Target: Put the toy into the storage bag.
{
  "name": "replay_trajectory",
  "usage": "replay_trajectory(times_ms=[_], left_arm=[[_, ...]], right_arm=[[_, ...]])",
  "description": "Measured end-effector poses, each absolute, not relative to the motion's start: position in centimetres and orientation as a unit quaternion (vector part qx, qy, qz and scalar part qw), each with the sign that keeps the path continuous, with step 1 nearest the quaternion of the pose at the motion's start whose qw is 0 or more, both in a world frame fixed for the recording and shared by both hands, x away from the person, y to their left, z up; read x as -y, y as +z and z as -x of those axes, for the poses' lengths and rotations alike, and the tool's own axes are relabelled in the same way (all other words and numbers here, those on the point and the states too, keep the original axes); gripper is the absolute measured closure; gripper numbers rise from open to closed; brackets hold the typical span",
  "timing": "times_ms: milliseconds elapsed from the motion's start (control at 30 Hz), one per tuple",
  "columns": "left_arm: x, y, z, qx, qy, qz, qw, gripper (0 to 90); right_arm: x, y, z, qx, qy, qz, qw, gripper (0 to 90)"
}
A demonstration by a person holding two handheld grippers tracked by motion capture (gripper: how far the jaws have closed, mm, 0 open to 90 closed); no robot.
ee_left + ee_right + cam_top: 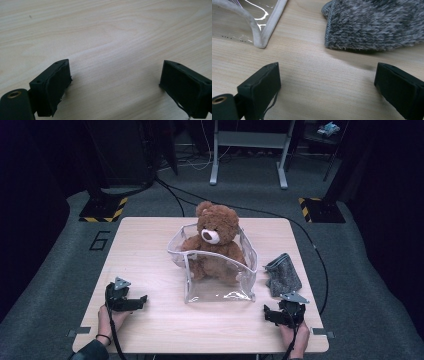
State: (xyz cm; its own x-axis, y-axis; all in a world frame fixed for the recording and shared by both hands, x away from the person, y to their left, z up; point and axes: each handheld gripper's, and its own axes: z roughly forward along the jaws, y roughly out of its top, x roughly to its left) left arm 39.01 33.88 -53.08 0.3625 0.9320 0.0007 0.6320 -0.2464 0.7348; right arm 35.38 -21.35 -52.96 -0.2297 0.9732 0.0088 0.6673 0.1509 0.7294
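The left tool is resting low at the near left part of the desk, held by a hand coming in from the bottom edge; its jaws are standing wide apart with nothing but bare wood between them, as the left gripper view shows. The right tool is sitting at the near right corner in the other hand, its jaws likewise spread and gripping nothing.

Just beyond the right tool, a grey fuzzy cloth is lying folded on the wood; in the right gripper view its stitched edge is sitting close ahead of the jaws without touching them. To the cloth's left, a clear plastic bag with white trim is standing open in the middle of the desk, one lower corner showing near the right tool. A brown teddy bear is sitting upright inside the bag, its head rising above the rim. The left tool is lying well apart from the bag.
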Motion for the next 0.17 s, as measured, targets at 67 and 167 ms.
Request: replay_trajectory(times_ms=[67, 167], left_arm=[[-33.88, -53.14, -38.98, -0.518, 0.229, -0.754, 0.333, 7.9], [-33.91, -53.14, -38.98, -0.516, 0.229, -0.756, 0.333, 7.9]], right_arm=[[21.36, -52.96, -35.40, -0.720, 0.315, -0.569, 0.242, 5.3], [21.35, -52.98, -35.46, -0.722, 0.316, -0.567, 0.241, 4.2]])
